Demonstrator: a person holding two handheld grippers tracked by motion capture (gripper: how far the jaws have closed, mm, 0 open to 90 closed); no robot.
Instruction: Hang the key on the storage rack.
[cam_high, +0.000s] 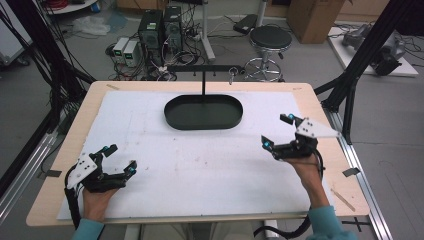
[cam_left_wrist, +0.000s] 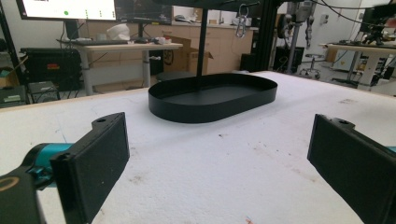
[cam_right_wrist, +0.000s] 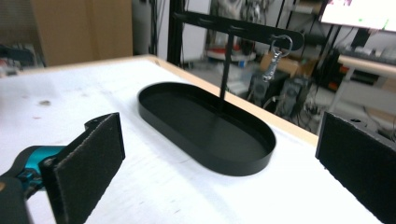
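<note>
Down at about 7 o'clock on the white mat (cam_high: 200, 175), the left gripper (cam_high: 119, 159) sat in the person's left hand (cam_high: 97, 200), its jaws spread wide with nothing between them. At roughly 4 o'clock the right gripper (cam_high: 278, 131) was held the same way by the right hand (cam_high: 312, 175), jaws well apart and empty.

Ahead of both, near 12 o'clock on the mat, lay the oval black tray (cam_high: 172, 115), well apart from either gripper. In the left gripper view the tray (cam_left_wrist: 205, 112) sat up at 12 o'clock between the two pads (cam_left_wrist: 100, 163); in the right gripper view the tray (cam_right_wrist: 243, 163) lay likewise between the pads (cam_right_wrist: 88, 163), toward 12 o'clock.

A thin post (cam_high: 203, 85) rose from the tray's far side, carrying a crossbar (cam_high: 200, 68). From the bar's right end hung a metal clip (cam_right_wrist: 276, 56).
</note>
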